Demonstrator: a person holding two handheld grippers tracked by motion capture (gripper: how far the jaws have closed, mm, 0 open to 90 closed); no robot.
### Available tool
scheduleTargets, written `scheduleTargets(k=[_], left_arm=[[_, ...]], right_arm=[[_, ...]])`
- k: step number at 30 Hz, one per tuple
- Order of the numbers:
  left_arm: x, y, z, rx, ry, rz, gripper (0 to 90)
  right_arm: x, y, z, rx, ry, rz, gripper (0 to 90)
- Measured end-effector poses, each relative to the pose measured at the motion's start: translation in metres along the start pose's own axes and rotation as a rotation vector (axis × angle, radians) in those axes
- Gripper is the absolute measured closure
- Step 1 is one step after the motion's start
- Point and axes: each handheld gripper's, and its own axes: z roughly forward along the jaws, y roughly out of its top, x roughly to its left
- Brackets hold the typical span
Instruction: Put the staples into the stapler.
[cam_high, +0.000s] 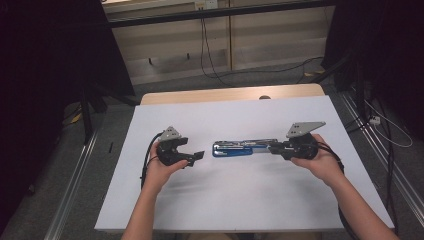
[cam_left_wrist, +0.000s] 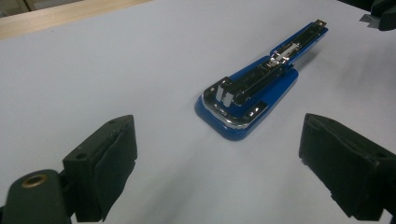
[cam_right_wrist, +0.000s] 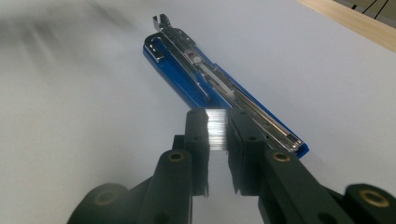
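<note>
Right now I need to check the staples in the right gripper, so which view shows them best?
The right gripper view: the silver staple strip stands close up, clamped between the right gripper pads above the open blue stapler. In the high view the strip is too small to tell. The left gripper view shows the stapler, not the strip.

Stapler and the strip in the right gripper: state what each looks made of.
Stapler: glossy blue body, likely plastic or painted metal; the opened magazine rail looks like chromed steel, with bright glints. Staple strip clamped in the right gripper: silvery, finely ribbed, apparently metal wire.
</note>
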Motion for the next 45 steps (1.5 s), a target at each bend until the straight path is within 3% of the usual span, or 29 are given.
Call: scheduleTargets(k=[12, 22, 37, 45], left_arm=[[-0.001, 0.002, 0.001, -0.003, -0.003, 0.016, 11.7], [-0.001, 0.004, 0.003, -0.009, -0.009, 0.005, 11.8], [0.001, 0.002, -0.005, -0.007, 0.008, -0.006, 11.4], [-0.001, 0.003, -0.007, -0.007, 0.009, 0.012, 11.3]], right_arm=[[-0.010, 0.005, -0.006, -0.022, -0.002, -0.009, 79.3], [-0.018, 0.014, -0.008, -0.051, 0.000, -0.007, 79.3], [-0.019, 0.035, 0.011, -0.054, 0.058, -0.052, 79.3], [-0.019, 0.041, 0.023, -0.055, 0.100, -0.072, 79.3]])
